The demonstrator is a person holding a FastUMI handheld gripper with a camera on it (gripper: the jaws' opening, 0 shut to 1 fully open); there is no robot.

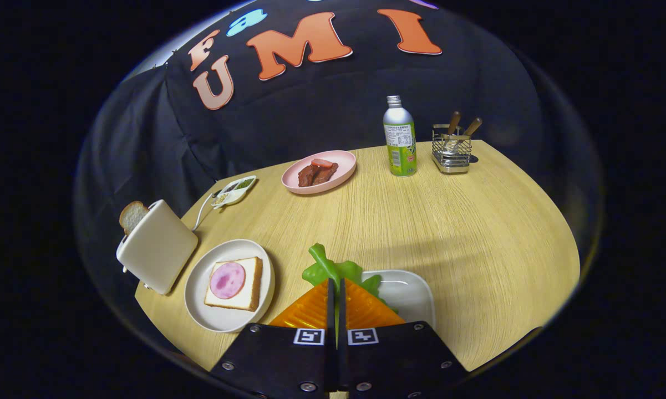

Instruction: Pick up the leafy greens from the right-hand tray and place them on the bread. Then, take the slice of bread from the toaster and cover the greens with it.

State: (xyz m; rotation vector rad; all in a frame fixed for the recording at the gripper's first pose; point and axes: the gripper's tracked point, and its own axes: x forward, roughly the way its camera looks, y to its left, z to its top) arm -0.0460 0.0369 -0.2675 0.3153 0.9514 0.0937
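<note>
My gripper (335, 282) is shut on the leafy greens (333, 270); the green leaves stick out past the fingertips. Behind and to the right of the fingers lies the white square tray (407, 293), partly hidden by them. Left of the fingers a round white plate (199, 288) holds a slice of bread (244, 288) with a pink round of ham (227, 280) on top. Further left stands a cream toaster (158, 252) with a slice of bread (132, 215) poking out of its slot.
A pink plate (344, 160) with brown meat and a red piece sits at the table's far side. A small white condiment dish (234, 191), a silver-green bottle (400, 137) and a wire utensil holder (451, 149) stand near the back edge of the wooden table (449, 233).
</note>
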